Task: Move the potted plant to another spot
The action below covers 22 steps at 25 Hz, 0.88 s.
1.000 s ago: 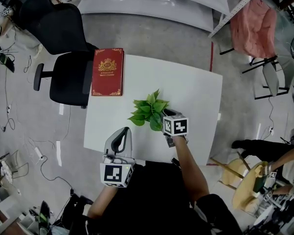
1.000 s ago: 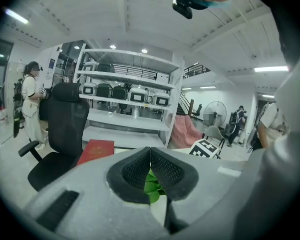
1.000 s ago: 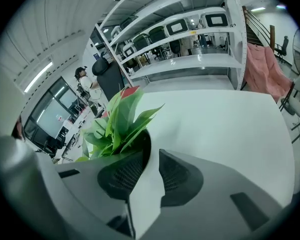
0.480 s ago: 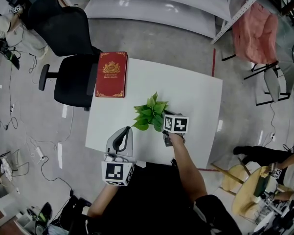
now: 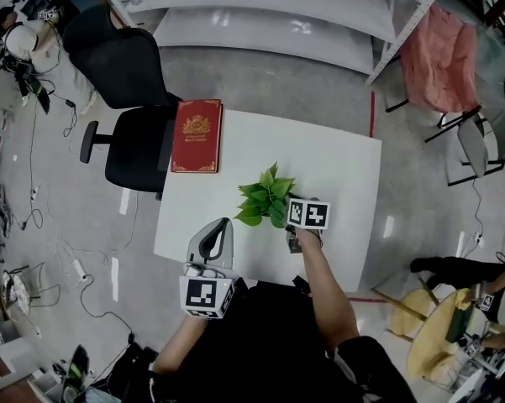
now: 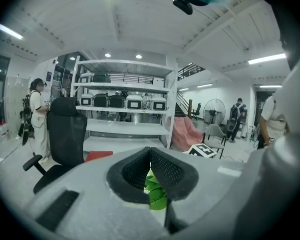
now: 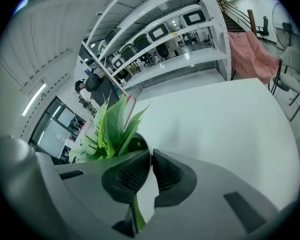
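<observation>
Right gripper [image 7: 150, 154]: clenched, its jaws nearly meeting on what looked like the rim of the potted plant [image 5: 266, 197].
Left gripper [image 6: 150, 152]: closed on nothing, low at the near edge of the table [image 5: 336, 166], green leaves showing past its tips.
Plant's place: mid-table, well apart from the red book [image 5: 195, 135].
Doing it well: such a thin rim pinch probably called for a slow, level carry, with the pot upright and set on bare tabletop before release.

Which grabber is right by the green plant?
The right gripper: its jaws pinch the potted plant at its rim. The left gripper is apart from it, shut and empty, near the table's front edge.
</observation>
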### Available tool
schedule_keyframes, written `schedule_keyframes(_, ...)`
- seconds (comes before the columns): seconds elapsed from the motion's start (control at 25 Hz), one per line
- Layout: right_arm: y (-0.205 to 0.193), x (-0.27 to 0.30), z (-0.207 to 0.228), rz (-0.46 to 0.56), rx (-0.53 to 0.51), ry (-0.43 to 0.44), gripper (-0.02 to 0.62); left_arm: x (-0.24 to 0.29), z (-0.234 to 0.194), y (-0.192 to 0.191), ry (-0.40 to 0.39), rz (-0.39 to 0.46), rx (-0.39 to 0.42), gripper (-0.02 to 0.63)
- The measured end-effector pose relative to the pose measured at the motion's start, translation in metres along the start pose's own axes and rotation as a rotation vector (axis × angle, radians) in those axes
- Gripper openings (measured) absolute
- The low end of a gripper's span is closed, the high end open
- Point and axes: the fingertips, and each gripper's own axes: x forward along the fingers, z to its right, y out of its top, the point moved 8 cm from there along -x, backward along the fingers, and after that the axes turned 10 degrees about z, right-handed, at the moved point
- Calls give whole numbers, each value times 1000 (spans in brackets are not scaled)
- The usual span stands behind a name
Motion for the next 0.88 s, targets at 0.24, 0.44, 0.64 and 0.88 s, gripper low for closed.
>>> schedule_keyframes(0.24,1,-1,-2,29,30,-55,29,22,-19,6,-99,28,29,17)
schedule_keyframes(0.44,7,-12,1,69,101,-104,29,45,-27,14,-195,42,32,17)
schedule_keyframes(0.64,18,-9,-6,89,150,-126,29,69,-47,21,-257,60,37,17)
schedule_keyframes(0.88,32,8,-9,93,186,-145,29,94,-66,20,-305,61,41,17)
